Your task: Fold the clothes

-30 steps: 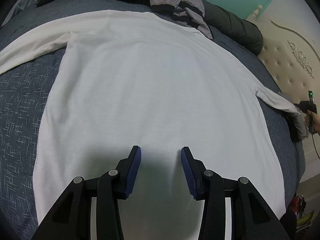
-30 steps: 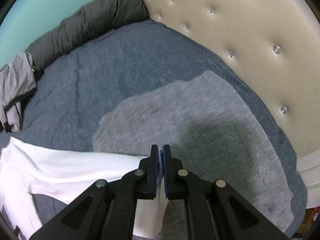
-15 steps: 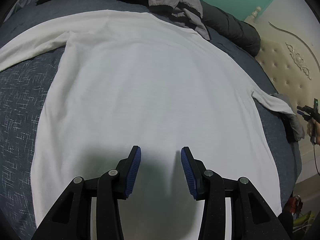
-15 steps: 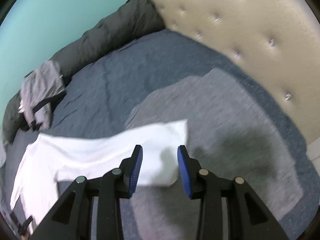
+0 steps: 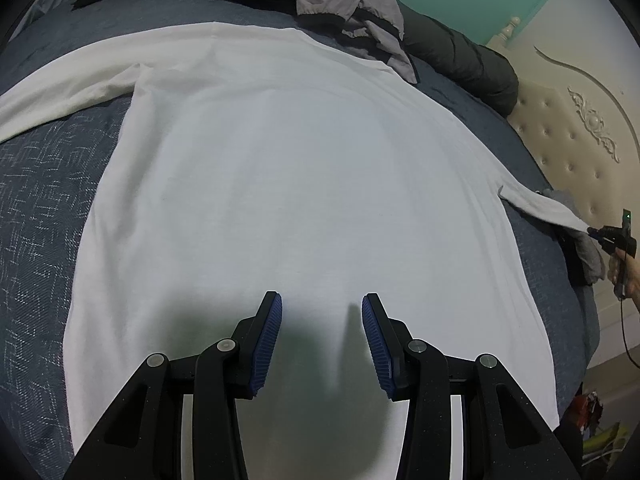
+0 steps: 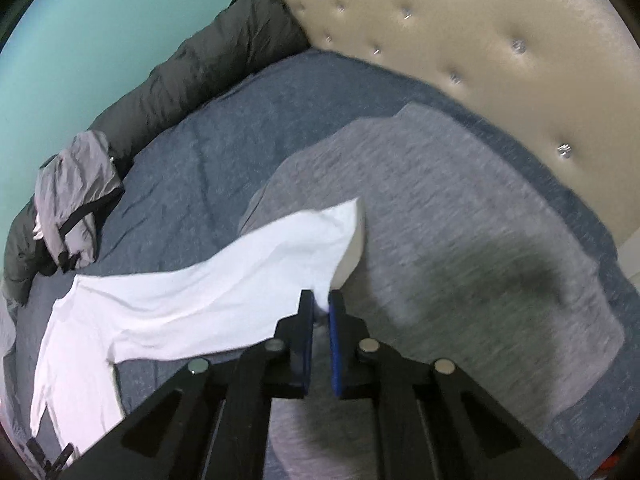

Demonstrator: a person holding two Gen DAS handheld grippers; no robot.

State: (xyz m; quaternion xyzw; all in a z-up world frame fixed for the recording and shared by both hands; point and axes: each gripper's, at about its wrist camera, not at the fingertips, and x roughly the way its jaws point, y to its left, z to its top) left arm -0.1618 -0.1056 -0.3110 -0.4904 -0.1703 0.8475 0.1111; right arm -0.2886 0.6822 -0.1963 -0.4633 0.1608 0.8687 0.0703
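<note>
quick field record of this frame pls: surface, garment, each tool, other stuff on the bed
surface: bed with blue cover, cream tufted headboard
garment: white long-sleeve shirt, spread flat, sleeves out to the sides
left tool: open, above the shirt's body, nothing between the jaws
right tool: shut on the sleeve end
other: grey cloth flat under the sleeve end; grey jacket; dark rolled quilt

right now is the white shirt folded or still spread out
Spread out. The white shirt lies flat on the bed, no fold in its body; the right gripper pinches one sleeve's end.
</note>
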